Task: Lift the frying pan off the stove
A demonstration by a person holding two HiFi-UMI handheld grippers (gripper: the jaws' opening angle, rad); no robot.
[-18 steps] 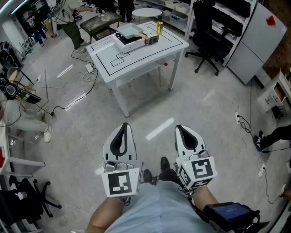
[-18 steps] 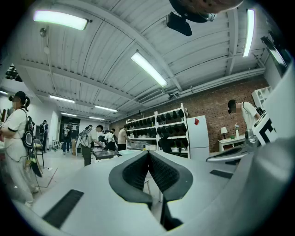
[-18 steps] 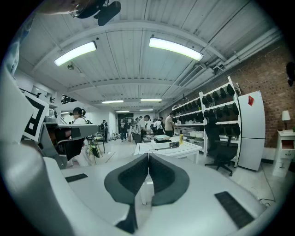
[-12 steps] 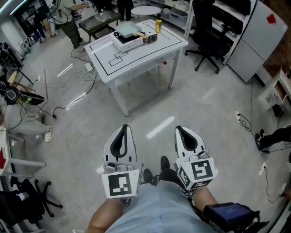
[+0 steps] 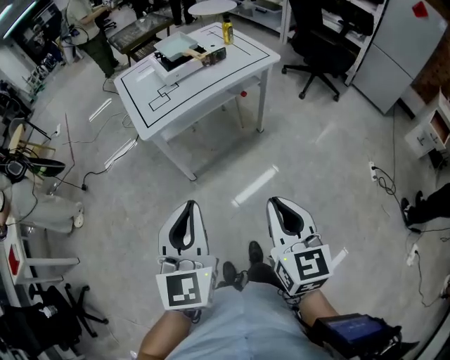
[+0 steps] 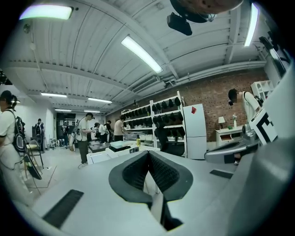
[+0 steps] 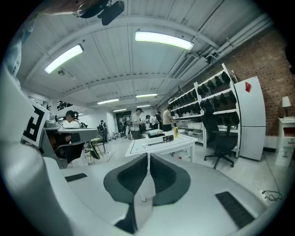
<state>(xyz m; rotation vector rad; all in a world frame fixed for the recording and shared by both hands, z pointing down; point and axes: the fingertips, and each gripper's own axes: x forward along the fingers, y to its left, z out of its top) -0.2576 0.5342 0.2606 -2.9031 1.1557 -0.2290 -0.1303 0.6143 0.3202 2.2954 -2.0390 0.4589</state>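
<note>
Far ahead, the white table (image 5: 211, 84) carries a flat stove (image 5: 184, 65), and on it lies a pale pan (image 5: 174, 46) with a wooden handle that points right. A yellow can (image 5: 227, 29) stands behind them. Both grippers hang low over the floor near my body, well short of the table. My left gripper (image 5: 188, 206) is shut with nothing in it, and its pads meet in the left gripper view (image 6: 148, 154). My right gripper (image 5: 275, 202) is likewise shut and empty (image 7: 148, 156). The table (image 7: 159, 144) shows small beyond the right jaws.
A black office chair (image 5: 320, 35) and a white cabinet (image 5: 394, 49) stand right of the table. Cables (image 5: 105, 144) trail over the floor to the left. Another chair (image 5: 60, 316) is at the near left. People (image 5: 88, 21) stand behind the table.
The head view has shifted: the table now sits farther left and higher in the picture. Both grippers stay shut, side by side in front of me.
</note>
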